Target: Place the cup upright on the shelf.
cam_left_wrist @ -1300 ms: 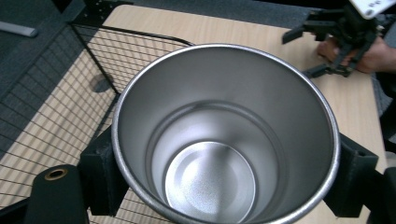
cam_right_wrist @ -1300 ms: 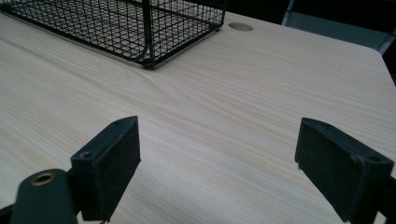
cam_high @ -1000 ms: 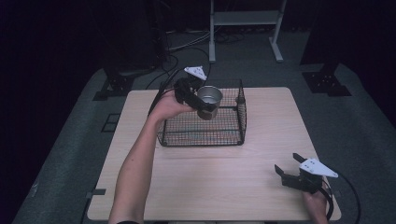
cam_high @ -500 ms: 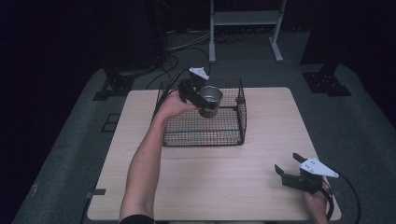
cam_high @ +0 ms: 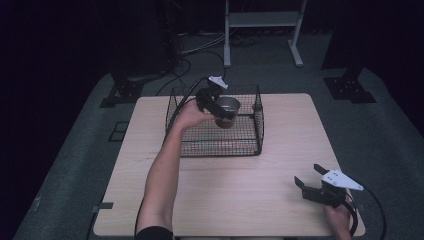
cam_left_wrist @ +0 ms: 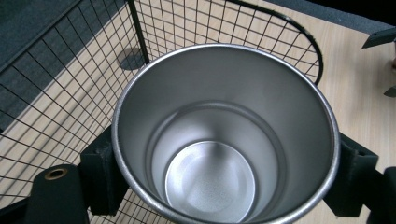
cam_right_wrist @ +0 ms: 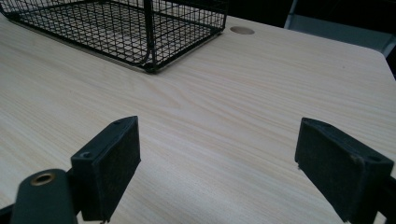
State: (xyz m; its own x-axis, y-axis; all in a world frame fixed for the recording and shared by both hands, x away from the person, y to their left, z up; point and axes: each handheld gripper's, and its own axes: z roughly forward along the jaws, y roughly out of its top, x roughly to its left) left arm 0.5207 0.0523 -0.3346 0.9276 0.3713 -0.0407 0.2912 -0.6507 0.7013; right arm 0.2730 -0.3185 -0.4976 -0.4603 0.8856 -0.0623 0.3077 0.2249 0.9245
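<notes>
A shiny metal cup (cam_high: 227, 111) hangs upright over the inside of the black wire basket (cam_high: 250, 145), near its far side. My left gripper (cam_high: 218, 108) is shut on the metal cup (cam_left_wrist: 224, 135), one jaw pressed on each side of it; the cup is empty. The wire basket (cam_left_wrist: 70, 70) shows below and around it. At the table's front right corner my right gripper (cam_high: 309, 183) (cam_right_wrist: 233, 163) stands open just above the wood, nothing between its jaws.
The light wooden table (cam_high: 210, 200) carries the basket (cam_right_wrist: 140, 28) at its far middle. Dark floor with cables and a white stand (cam_high: 262, 30) lies beyond the far edge. A round hole (cam_right_wrist: 242, 30) marks the tabletop beside the basket.
My left gripper has carried the cup a little to the right and farther over the basket. The right gripper has stayed put.
</notes>
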